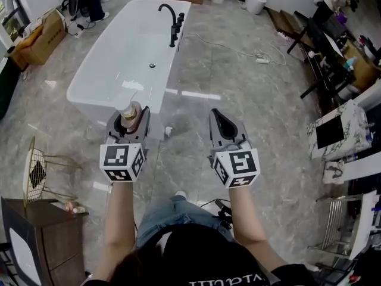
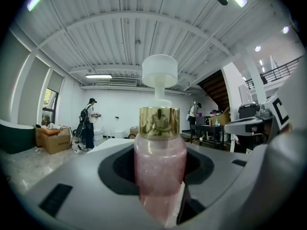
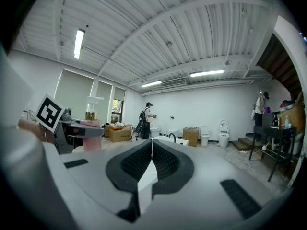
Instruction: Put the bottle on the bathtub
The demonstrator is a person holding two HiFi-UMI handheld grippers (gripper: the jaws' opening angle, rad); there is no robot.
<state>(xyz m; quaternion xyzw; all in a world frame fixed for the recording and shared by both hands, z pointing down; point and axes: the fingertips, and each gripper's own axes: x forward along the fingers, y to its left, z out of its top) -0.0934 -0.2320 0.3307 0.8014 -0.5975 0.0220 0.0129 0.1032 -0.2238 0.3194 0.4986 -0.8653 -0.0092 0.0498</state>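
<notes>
In the head view, your left gripper (image 1: 127,123) carries the pink glittery plastic pump bottle with the gold collar and white pump head (image 1: 129,113). It is upright, just short of the near end of the white freestanding bathtub (image 1: 82,97). Your right gripper (image 1: 223,126) hangs to the right of that near end, over the grey marbled floor (image 1: 238,82). The black faucet (image 1: 173,24) stands on the bathtub's right rim, towards its far end.

In the left gripper view, the jaws are clamped on the bottle's pink body below the gold collar, and the bottle stands straight between them.

In the right gripper view, the ribbed pads meet with nothing between them, and the bathtub lies ahead.

You look to be mid-carry, with the placing not yet done. The next move calls for bringing the bottle over the bathtub's rim and lowering it until its base sits flat on the ledge. Part the jaws only then. The rim looks narrow, so centre the base on it or the bottle may tip.
</notes>
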